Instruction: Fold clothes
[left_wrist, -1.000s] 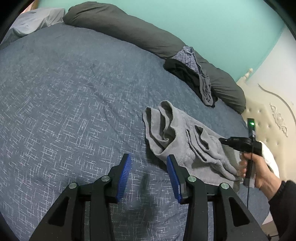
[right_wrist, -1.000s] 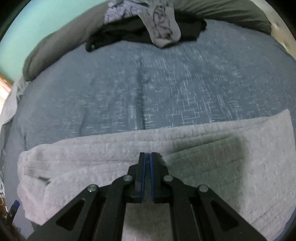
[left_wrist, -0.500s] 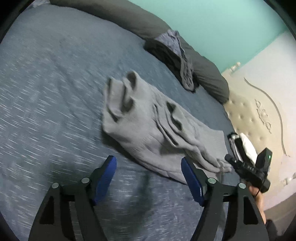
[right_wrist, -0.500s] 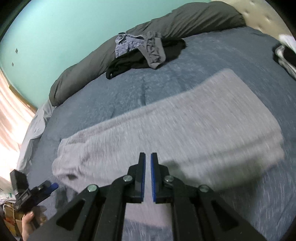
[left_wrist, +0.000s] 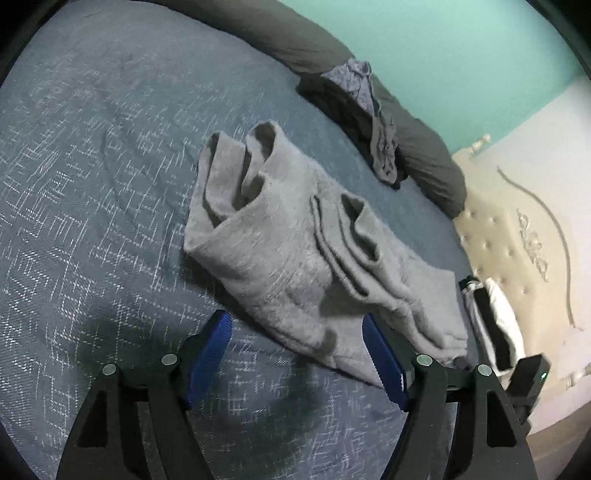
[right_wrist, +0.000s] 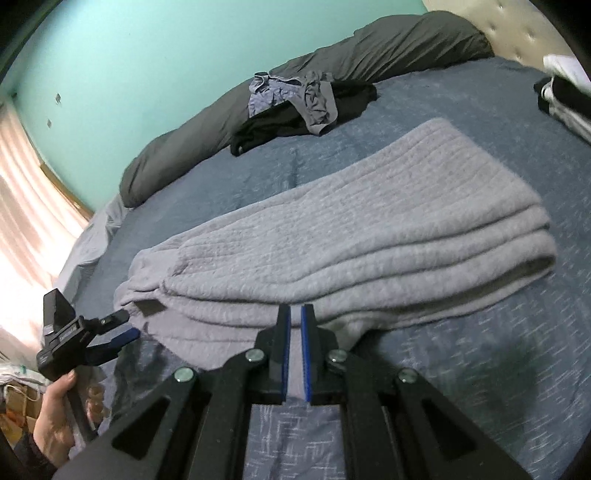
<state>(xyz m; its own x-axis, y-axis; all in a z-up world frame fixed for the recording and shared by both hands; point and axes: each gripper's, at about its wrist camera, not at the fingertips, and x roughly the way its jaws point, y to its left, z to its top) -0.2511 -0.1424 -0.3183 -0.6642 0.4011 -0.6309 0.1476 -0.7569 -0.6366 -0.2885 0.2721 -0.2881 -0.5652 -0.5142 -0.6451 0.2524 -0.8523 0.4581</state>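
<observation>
Folded grey knit garment (left_wrist: 295, 258) lies mid-bed on the blue patterned bedspread (left_wrist: 92, 184). My left gripper (left_wrist: 297, 345) gapes wide at its near edge, empty; my right gripper (right_wrist: 295, 325) is nearly closed, holding nothing.

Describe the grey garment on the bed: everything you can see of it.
The grey garment is a soft, ribbed knit, thick and fuzzy-looking, folded lengthwise into a long band of stacked layers. It lies flat and diagonal on the blue patterned bedspread. In the left wrist view one end shows open, tube-like folds; the layered edges run along its near side. The left tongs, open, frame its near edge without gripping it. The right tongs sit nearly closed at its edge, holding nothing. Nothing else rests on it.
</observation>
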